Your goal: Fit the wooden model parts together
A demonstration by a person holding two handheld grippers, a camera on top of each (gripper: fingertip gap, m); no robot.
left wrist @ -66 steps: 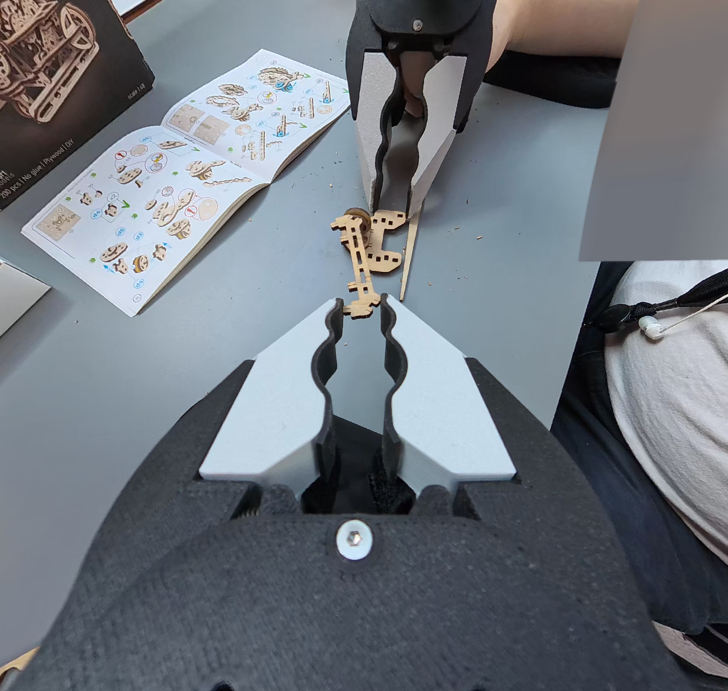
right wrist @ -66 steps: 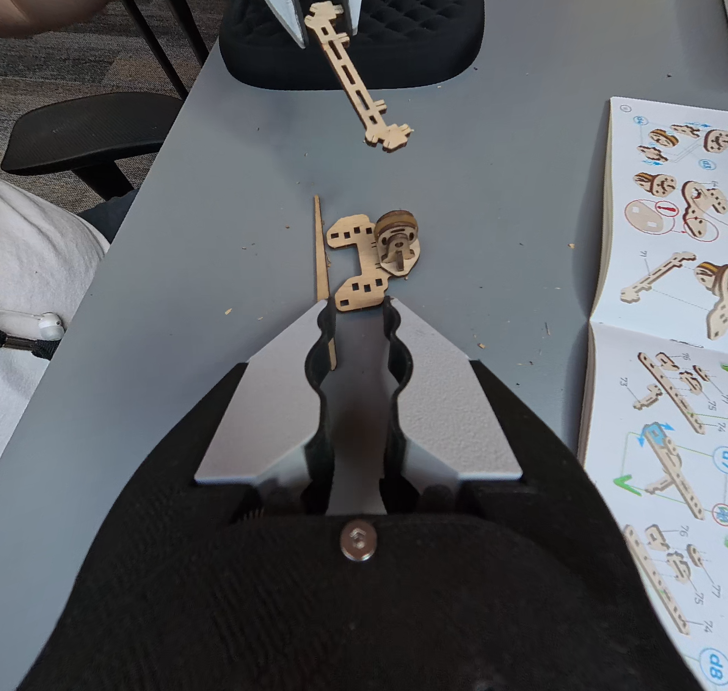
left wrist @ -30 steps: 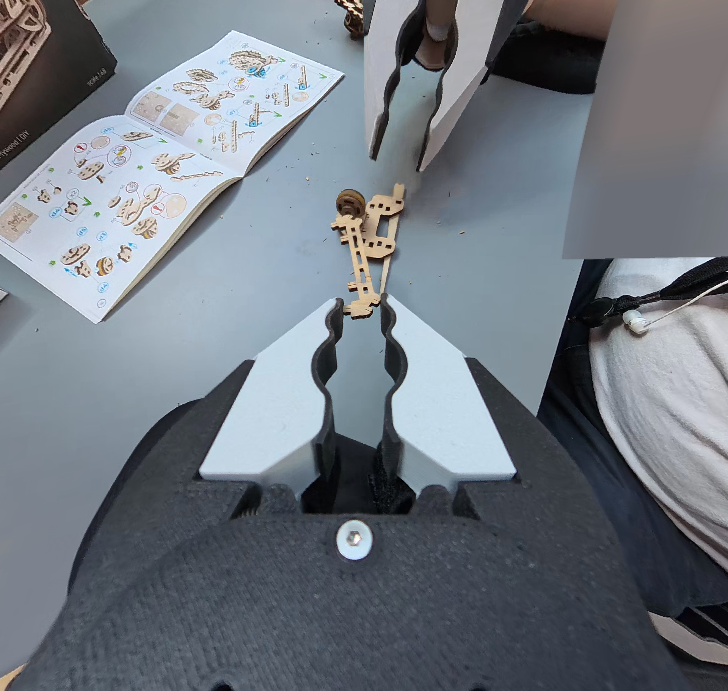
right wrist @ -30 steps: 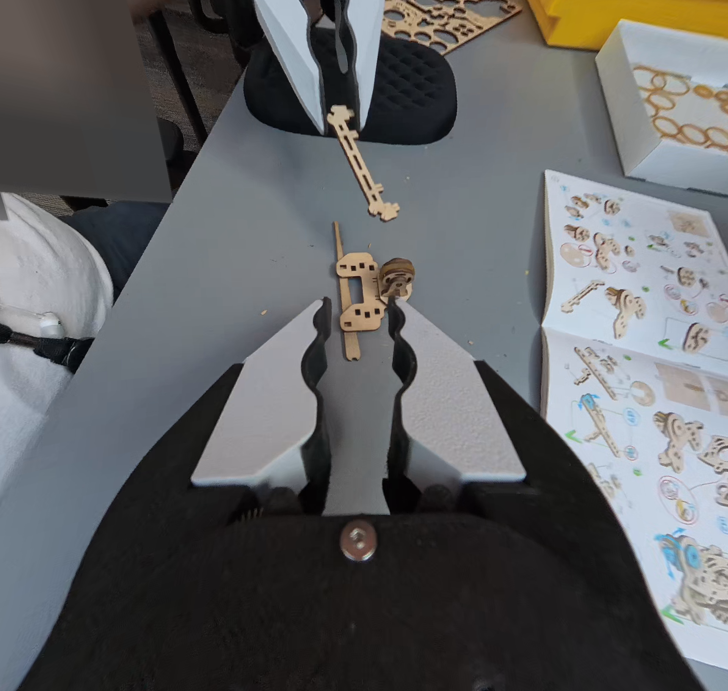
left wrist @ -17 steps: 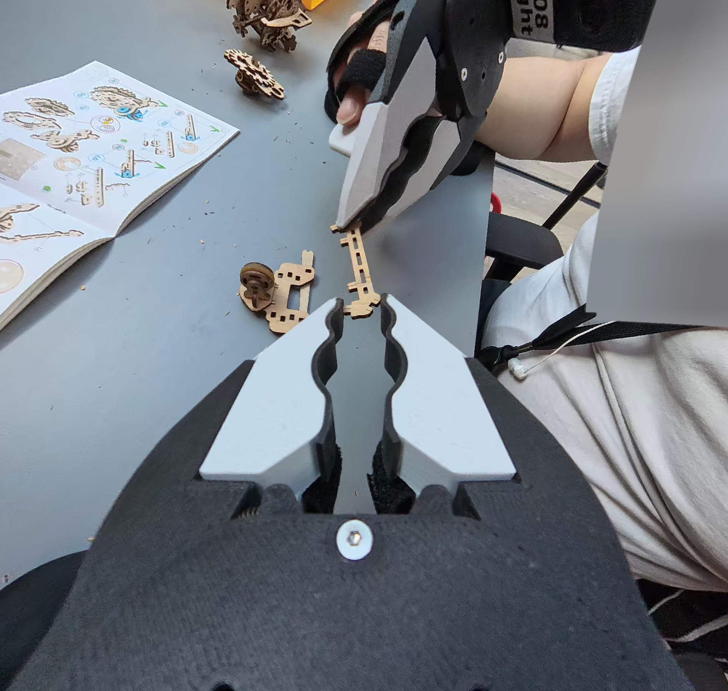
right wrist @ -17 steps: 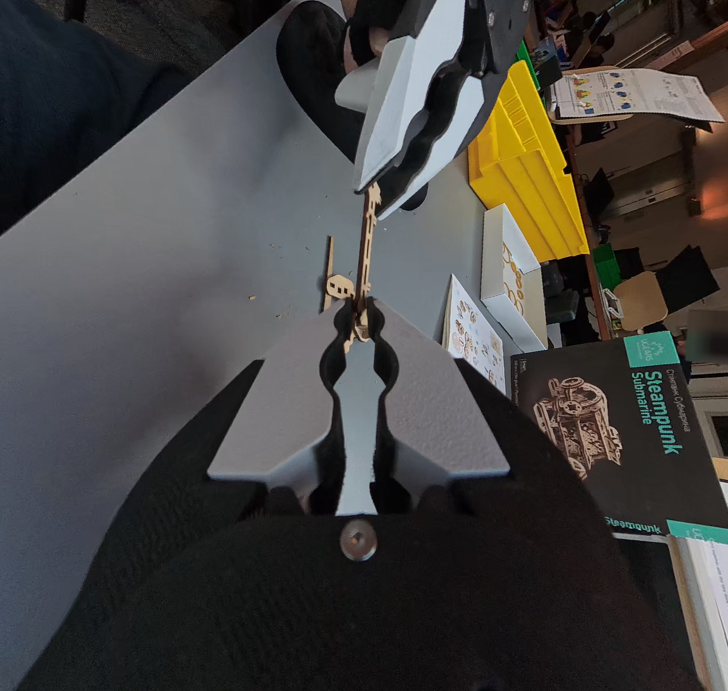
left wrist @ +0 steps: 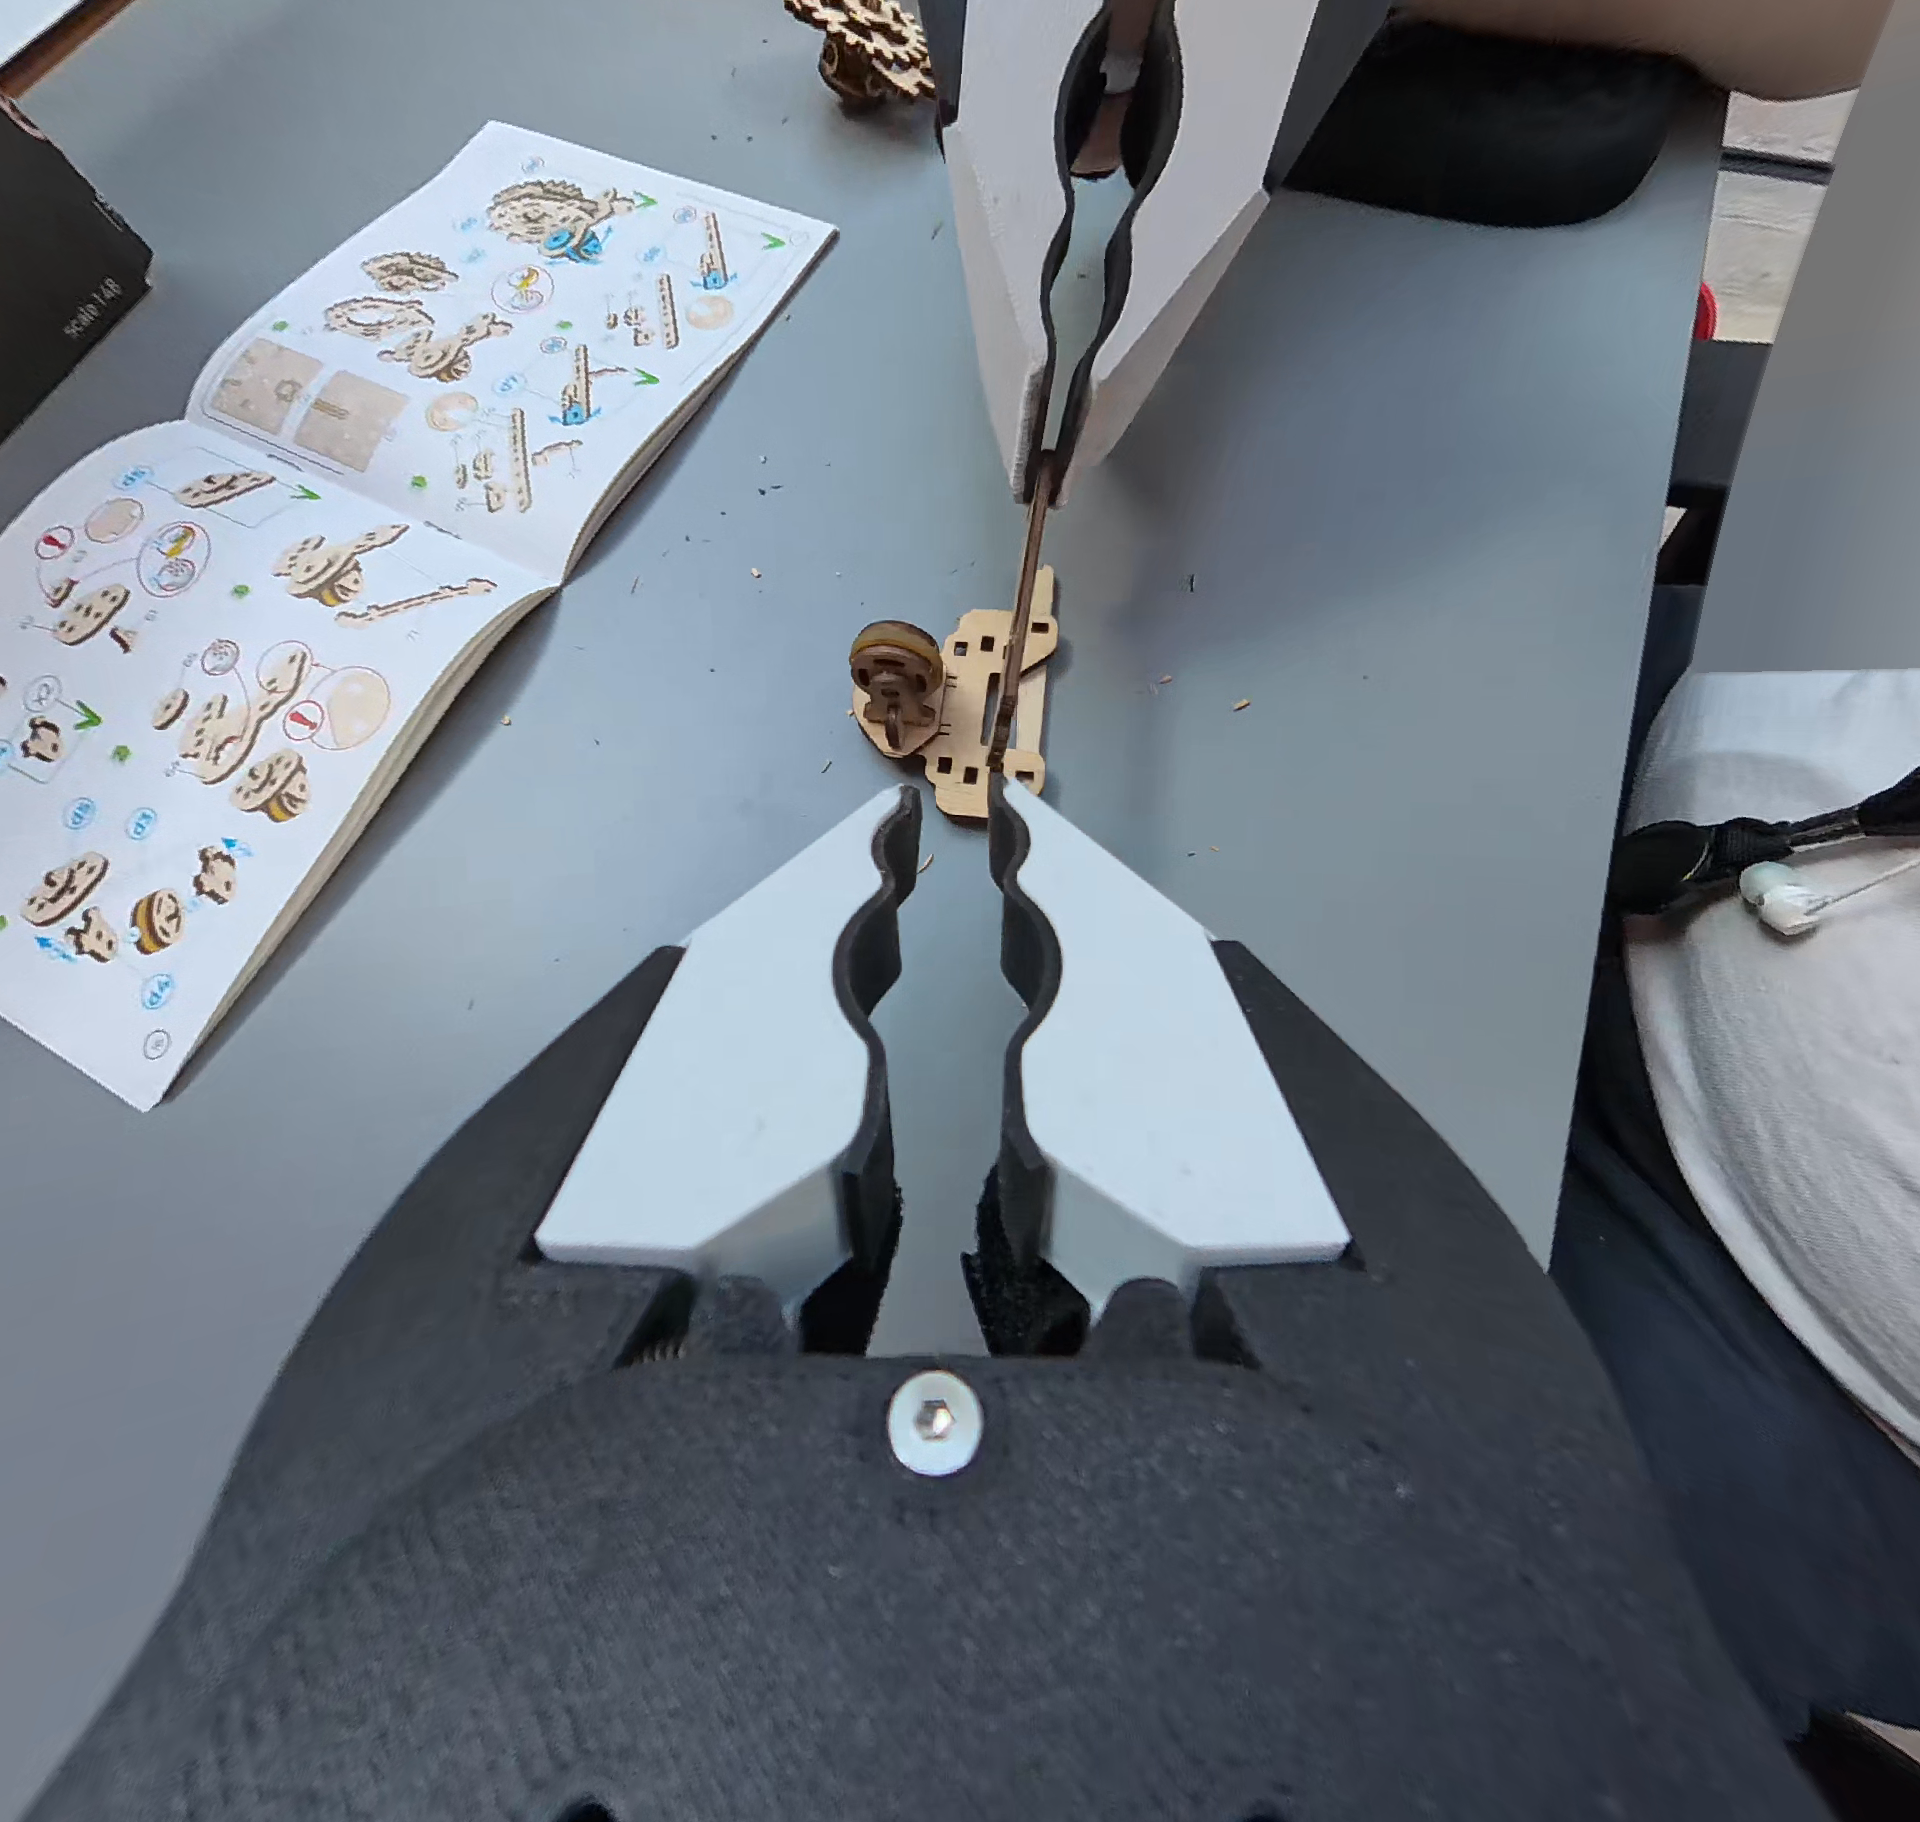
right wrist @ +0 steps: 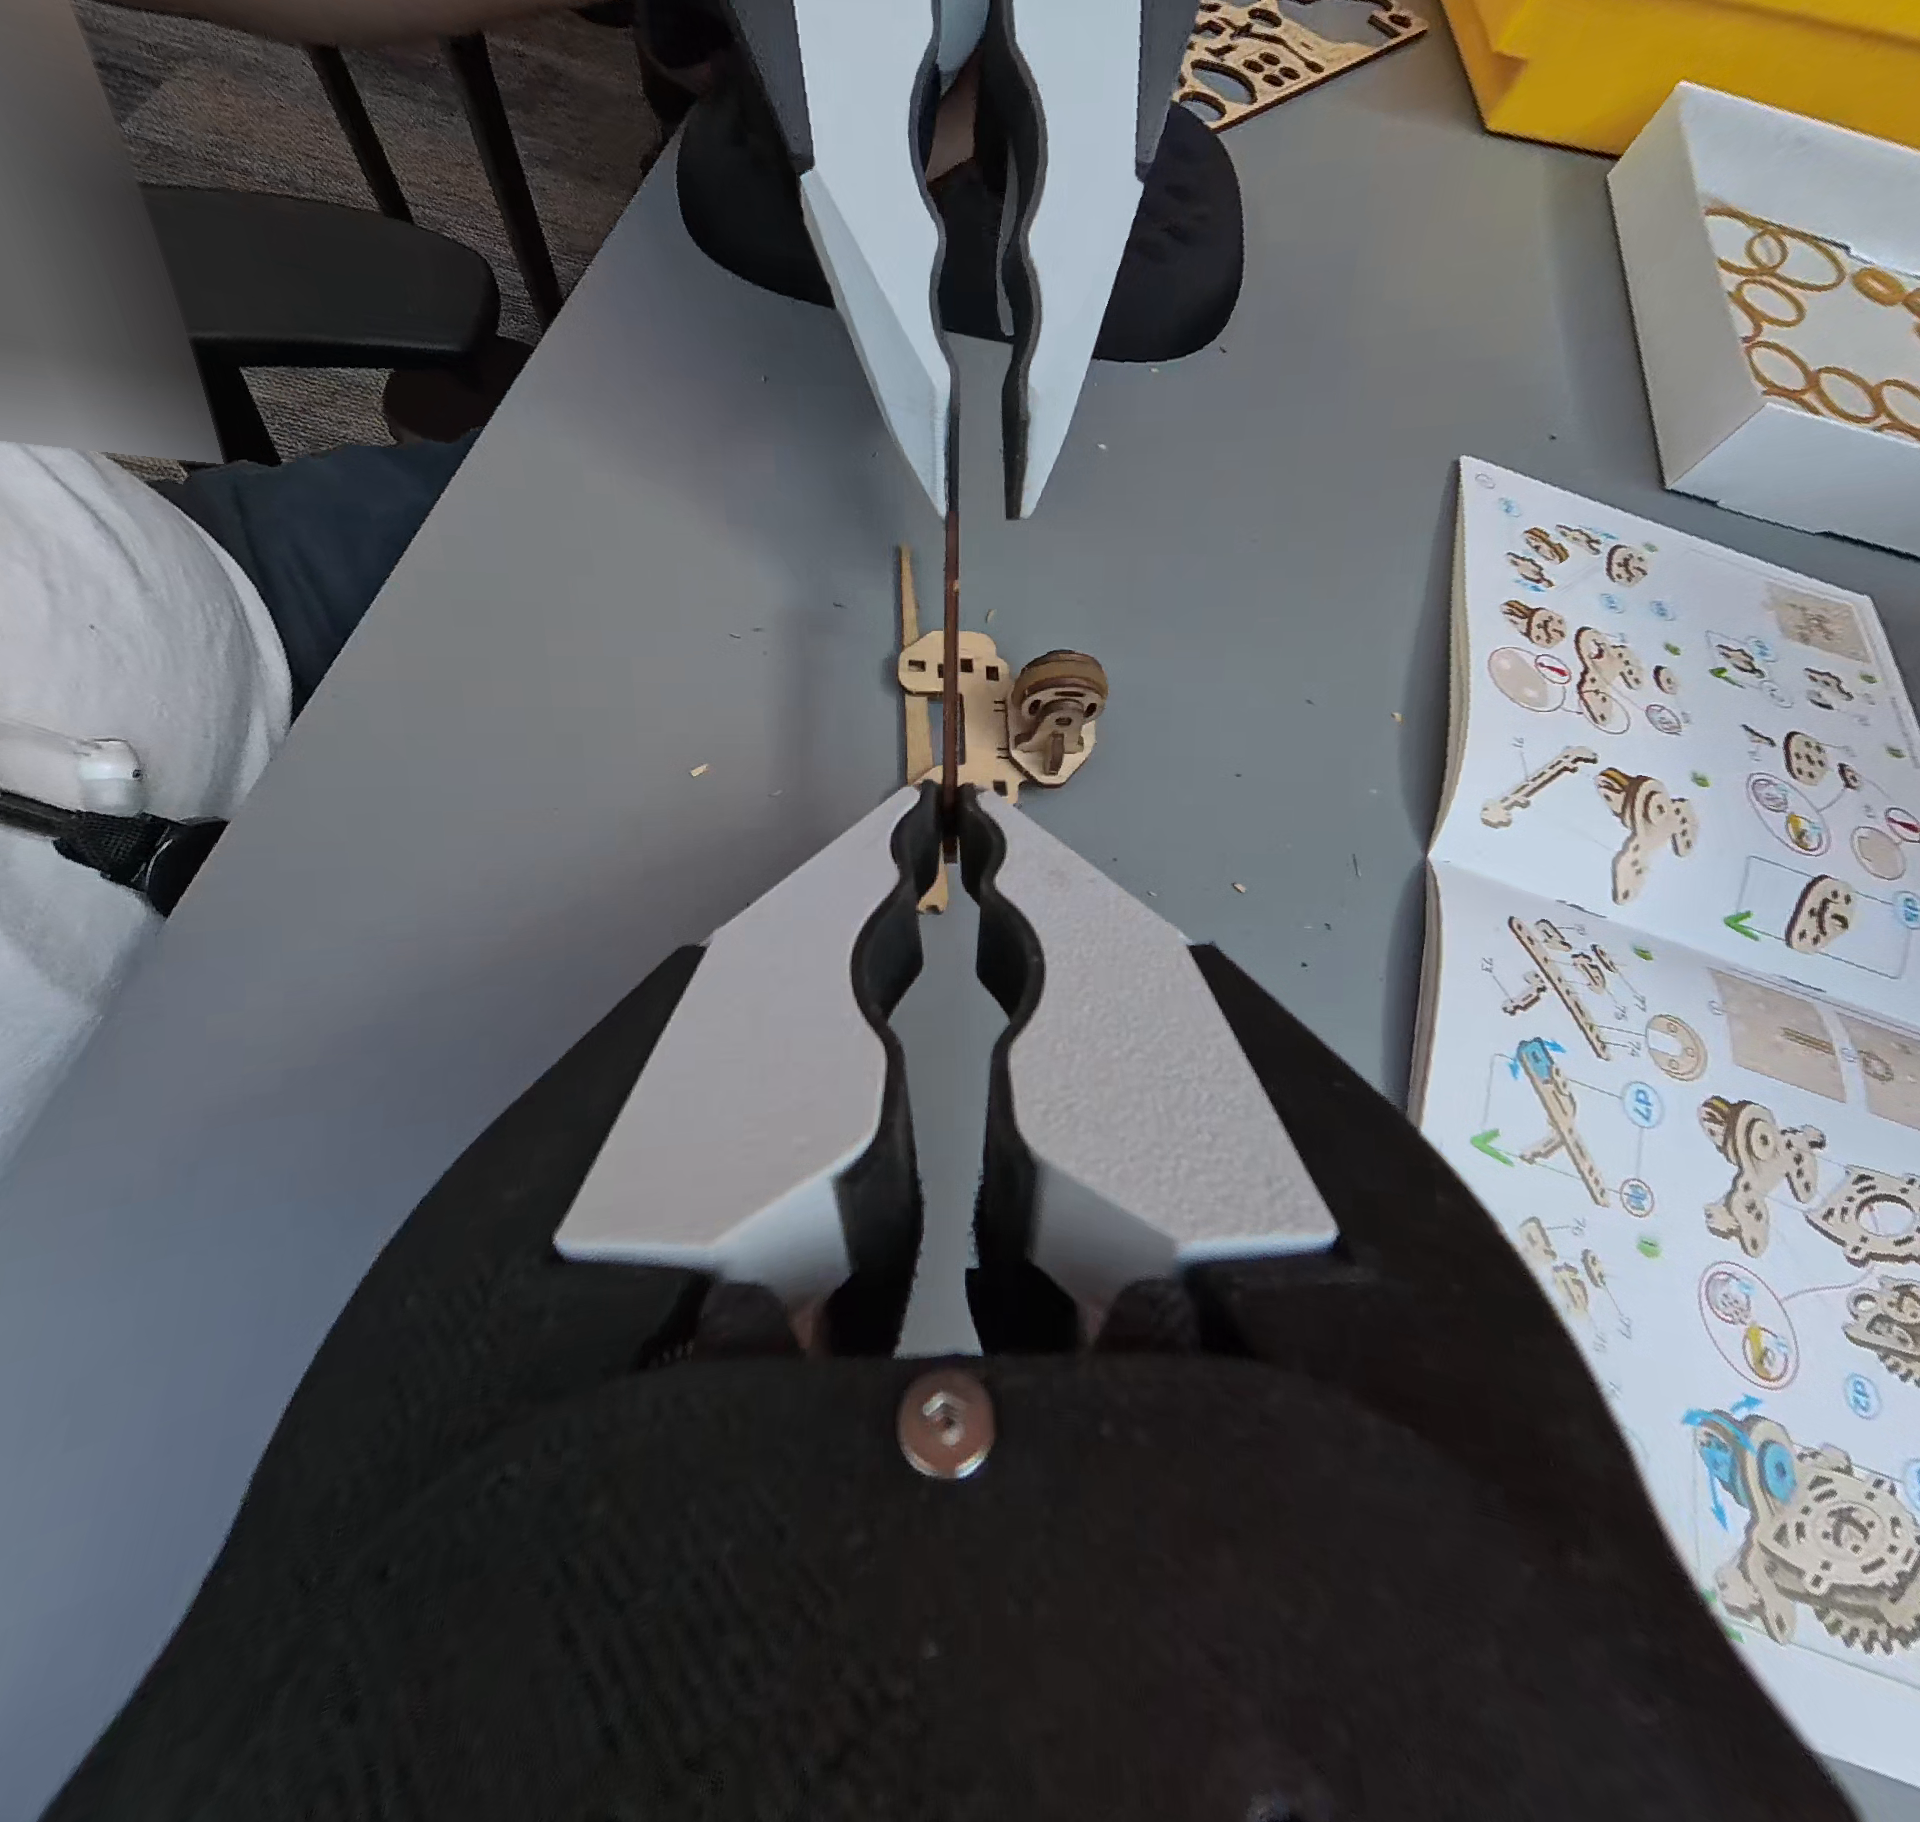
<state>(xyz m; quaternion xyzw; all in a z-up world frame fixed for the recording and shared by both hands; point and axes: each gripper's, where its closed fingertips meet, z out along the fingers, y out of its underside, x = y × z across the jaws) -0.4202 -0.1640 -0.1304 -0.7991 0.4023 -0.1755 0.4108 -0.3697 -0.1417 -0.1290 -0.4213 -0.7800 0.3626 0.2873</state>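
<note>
While right claw [right wrist: 943, 808] clamps thin notched wooden strip [left wrist: 1023, 619] edge-on, left claw [left wrist: 954, 804] gapes.

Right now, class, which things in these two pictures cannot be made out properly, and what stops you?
- Wooden strip: edge-on in both views, so its slots stay unseen.
- Thin stick: right wrist view, middle hidden under the flat piece.
- Cut-out sheet: right wrist view, cut by the top edge, partly behind the left gripper.
</note>
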